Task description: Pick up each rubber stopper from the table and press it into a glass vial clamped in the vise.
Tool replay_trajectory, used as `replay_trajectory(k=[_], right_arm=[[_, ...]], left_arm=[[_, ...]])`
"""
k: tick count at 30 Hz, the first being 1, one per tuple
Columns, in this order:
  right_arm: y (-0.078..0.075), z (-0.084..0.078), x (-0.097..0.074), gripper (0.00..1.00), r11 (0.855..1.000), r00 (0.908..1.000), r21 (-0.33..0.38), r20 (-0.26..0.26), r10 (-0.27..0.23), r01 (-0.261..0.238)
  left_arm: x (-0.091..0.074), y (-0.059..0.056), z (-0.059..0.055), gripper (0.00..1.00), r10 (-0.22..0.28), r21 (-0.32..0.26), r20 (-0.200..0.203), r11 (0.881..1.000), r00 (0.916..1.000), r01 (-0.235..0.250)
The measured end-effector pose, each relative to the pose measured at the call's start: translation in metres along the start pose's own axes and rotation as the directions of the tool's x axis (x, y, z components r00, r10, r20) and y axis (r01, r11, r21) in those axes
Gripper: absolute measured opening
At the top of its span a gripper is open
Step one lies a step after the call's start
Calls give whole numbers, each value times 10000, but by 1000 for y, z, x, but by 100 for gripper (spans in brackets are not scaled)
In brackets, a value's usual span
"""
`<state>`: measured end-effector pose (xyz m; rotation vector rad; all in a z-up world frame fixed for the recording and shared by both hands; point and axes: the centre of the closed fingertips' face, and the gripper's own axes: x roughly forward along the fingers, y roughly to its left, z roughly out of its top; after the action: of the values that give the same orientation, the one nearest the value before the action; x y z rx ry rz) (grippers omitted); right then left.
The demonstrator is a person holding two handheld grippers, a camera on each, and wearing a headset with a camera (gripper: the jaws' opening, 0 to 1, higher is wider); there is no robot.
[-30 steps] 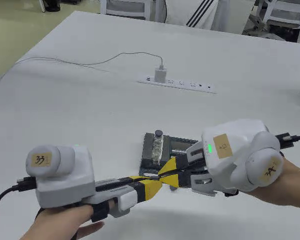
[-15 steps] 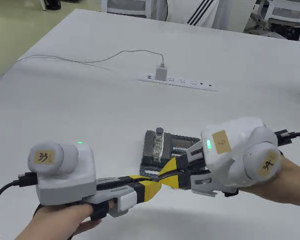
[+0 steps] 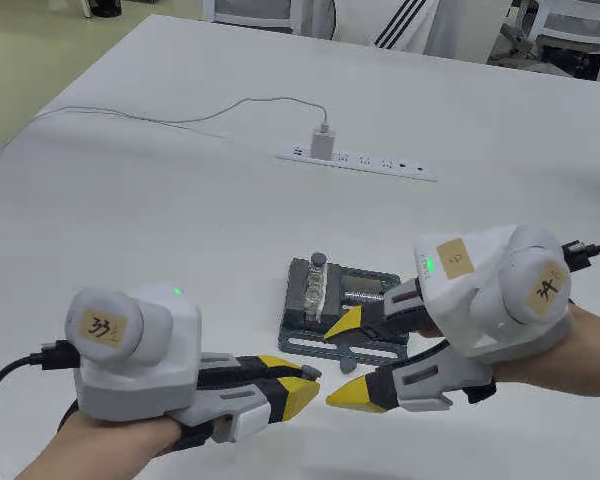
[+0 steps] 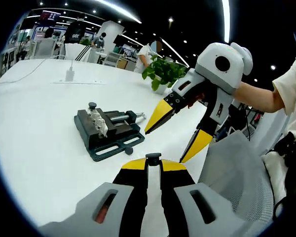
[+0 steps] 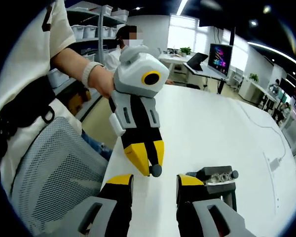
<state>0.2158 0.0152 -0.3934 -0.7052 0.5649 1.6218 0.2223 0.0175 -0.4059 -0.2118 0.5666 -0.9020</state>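
My left gripper is clamped on a small dark rubber stopper, pinched between its yellow tips. It sits low over the white table, just short of the dark metal vise. The vise grips clear glass vials, more than one by the look of it. The far one seems capped with a dark stopper, but I cannot tell how many mouths are bare. My right gripper hangs near the vise, jaws wide apart, holding nothing. I judge this to be the carrying step. Next I must bring the stopper over an open mouth, square it up and press straight down, gently.
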Motion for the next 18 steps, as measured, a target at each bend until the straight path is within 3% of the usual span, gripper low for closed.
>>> replay_trajectory(k=[3,6,9,11,14,17,18], right_arm=[[4,-2,0,34,9997,9998,135,-27,204,-203],[8,-1,-1,34,9987,9993,338,44,380,-381],[8,0,-1,33,9985,9991,348,27,421,-421],[9,0,-1,32,9981,9988,377,33,485,-486],[9,1,-1,29,9981,9988,366,52,493,-495],[7,1,-2,27,9977,9988,483,103,481,-485],[7,1,-2,26,9974,9988,538,120,477,-483]], left_arm=[[0,-5,-1,5,-236,698,-207,9972,9995,250],[0,-7,-3,5,-305,1885,-588,9812,9978,411],[1,-9,-3,5,-384,2801,-906,9579,9951,625],[2,-11,-2,5,-415,3543,-1110,9318,9929,786],[3,-12,1,5,-418,3857,-1271,9184,9910,882],[5,-13,6,5,-448,4602,-1408,8815,9890,1054],[6,-15,6,5,-483,4538,-1397,8846,9890,1073]])
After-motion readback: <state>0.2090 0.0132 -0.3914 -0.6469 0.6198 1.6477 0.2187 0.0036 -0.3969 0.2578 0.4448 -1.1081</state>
